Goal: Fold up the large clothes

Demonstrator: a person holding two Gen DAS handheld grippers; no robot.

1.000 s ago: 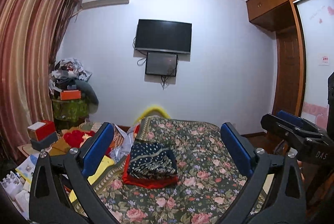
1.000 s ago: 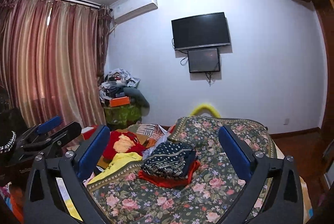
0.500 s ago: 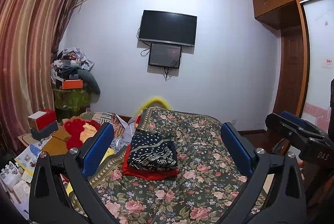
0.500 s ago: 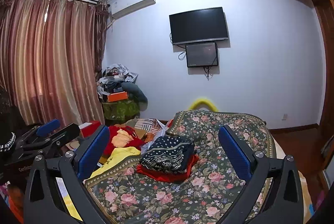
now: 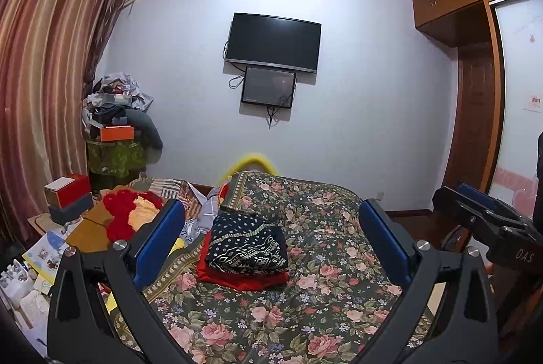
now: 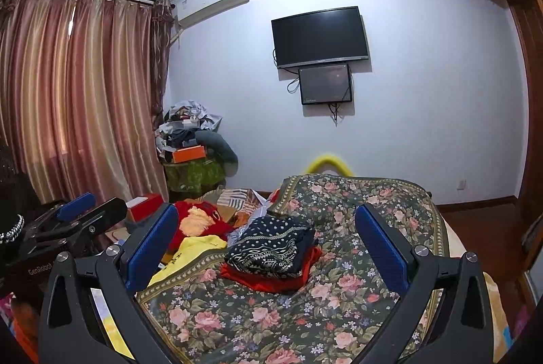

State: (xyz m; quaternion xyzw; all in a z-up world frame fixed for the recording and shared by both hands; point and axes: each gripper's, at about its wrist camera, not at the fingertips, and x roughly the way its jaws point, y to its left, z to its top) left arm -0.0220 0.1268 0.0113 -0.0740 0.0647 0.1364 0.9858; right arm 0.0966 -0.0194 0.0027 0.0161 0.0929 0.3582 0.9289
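Note:
A folded navy patterned garment (image 5: 247, 245) (image 6: 271, 245) lies on a folded red one (image 5: 242, 278) (image 6: 268, 279), both on the floral bedspread (image 5: 322, 289) (image 6: 339, 296). My left gripper (image 5: 271, 228) hovers over the bed, open and empty, with the stack seen between its blue pads. My right gripper (image 6: 266, 230) is likewise open and empty, held above the bedspread short of the stack. Each gripper shows at the edge of the other's view: the right gripper (image 5: 488, 211), the left gripper (image 6: 78, 214). A heap of loose clothes, red (image 5: 125, 211) (image 6: 200, 218) and yellow (image 6: 190, 255), lies left of the bed.
A cluttered green stand (image 5: 115, 157) (image 6: 193, 174) fills the far left corner by the curtain (image 5: 40, 92). Boxes (image 5: 68, 197) and papers (image 5: 44, 252) sit at the left. A TV (image 5: 273, 41) hangs on the far wall. A wooden wardrobe (image 5: 475, 92) stands right.
Both views have tilted downward a little, so the bed and the folded stack sit lower and nearer. Both grippers stayed open and empty.

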